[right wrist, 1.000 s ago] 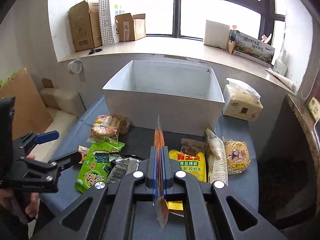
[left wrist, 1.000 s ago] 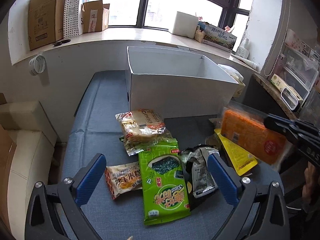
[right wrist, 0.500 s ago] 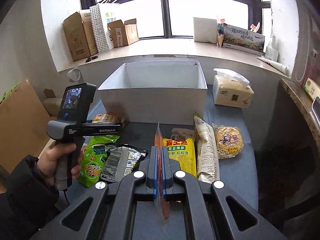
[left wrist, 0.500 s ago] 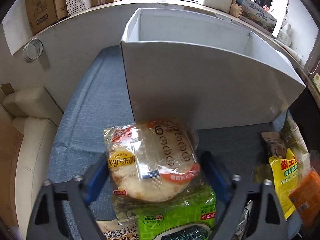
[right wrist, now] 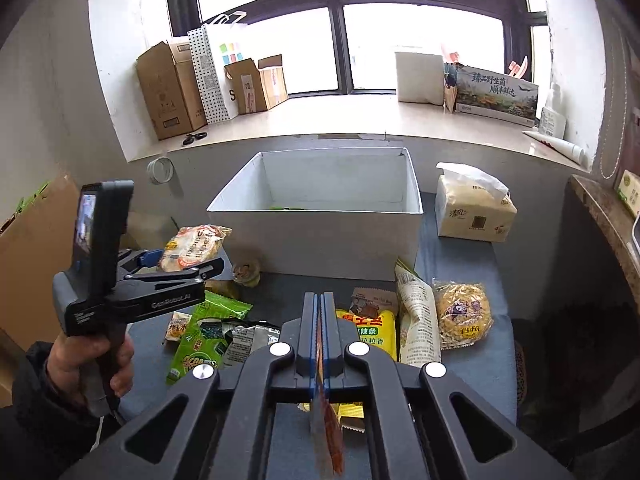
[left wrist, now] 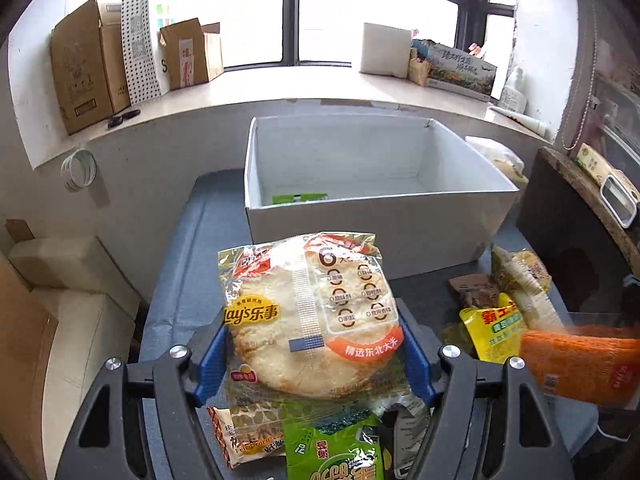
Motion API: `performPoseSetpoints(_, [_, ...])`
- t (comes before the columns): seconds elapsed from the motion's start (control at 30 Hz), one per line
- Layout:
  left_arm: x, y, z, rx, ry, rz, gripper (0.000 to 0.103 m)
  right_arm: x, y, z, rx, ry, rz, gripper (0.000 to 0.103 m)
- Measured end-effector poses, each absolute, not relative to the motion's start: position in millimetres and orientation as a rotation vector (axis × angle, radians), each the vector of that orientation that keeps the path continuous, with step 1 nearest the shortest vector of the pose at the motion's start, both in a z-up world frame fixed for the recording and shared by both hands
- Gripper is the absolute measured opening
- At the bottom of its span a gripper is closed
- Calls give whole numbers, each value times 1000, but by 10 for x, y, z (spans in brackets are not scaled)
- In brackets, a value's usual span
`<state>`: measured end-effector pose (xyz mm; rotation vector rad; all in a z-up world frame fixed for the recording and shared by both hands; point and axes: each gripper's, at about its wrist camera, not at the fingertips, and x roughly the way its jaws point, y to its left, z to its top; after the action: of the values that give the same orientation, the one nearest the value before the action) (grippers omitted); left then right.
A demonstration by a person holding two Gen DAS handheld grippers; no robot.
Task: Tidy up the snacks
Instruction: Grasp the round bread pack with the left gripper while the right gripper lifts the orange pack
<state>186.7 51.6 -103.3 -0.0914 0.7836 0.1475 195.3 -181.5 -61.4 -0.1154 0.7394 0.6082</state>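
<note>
The left gripper [left wrist: 312,354] has just been closing and now clamps a clear bag of round rice crackers [left wrist: 308,316] between its blue pads [left wrist: 212,364], lifted off the pile. The bag reads "Lay's" in yellow, a large "6" sits near its top, and a red band of Chinese print curves along its lower edge. A second ago those jaws stood wide above the heap, with the crackers lying flat on the cloth.

The right gripper [right wrist: 320,320] is pinched tight on a thin orange packet [right wrist: 330,432], seen edge-on in its own view; in the left view the packet hangs at 3 o'clock. It gripped the same packet a second ago.

The white box [left wrist: 372,216] stands open at 12 o'clock, beyond the crackers, with a green packet [left wrist: 298,199] lying on its floor by the near wall. The left gripper's body reads "GenRobot.AI".

A green seaweed packet [right wrist: 200,332] and a yellow bag [right wrist: 370,332] lie on the blue-grey table [right wrist: 468,264]. A tissue pack [right wrist: 474,212] sits at the box's 3 o'clock, and bare cloth runs along the box's left side.
</note>
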Motion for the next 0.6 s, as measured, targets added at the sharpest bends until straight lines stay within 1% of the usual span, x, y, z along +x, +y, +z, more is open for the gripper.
performPoseSetpoints(0.2, [1687, 411, -944, -84, 759, 100, 77, 1924, -1879, -893, -162, 814, 608, 1])
performPoseSetpoints(0.5, [1558, 191, -987, -53, 758, 51, 77, 1714, -1913, -1413, -191, 950, 656, 2])
performPoseSetpoints(0.57, [1528, 189, -1012, -57, 768, 37, 77, 1691, -1921, -1493, -192, 966, 656, 9])
performPoseSetpoints(0.6, [1512, 186, -1022, -54, 773, 39, 77, 1678, -1947, -1501, -186, 960, 637, 25])
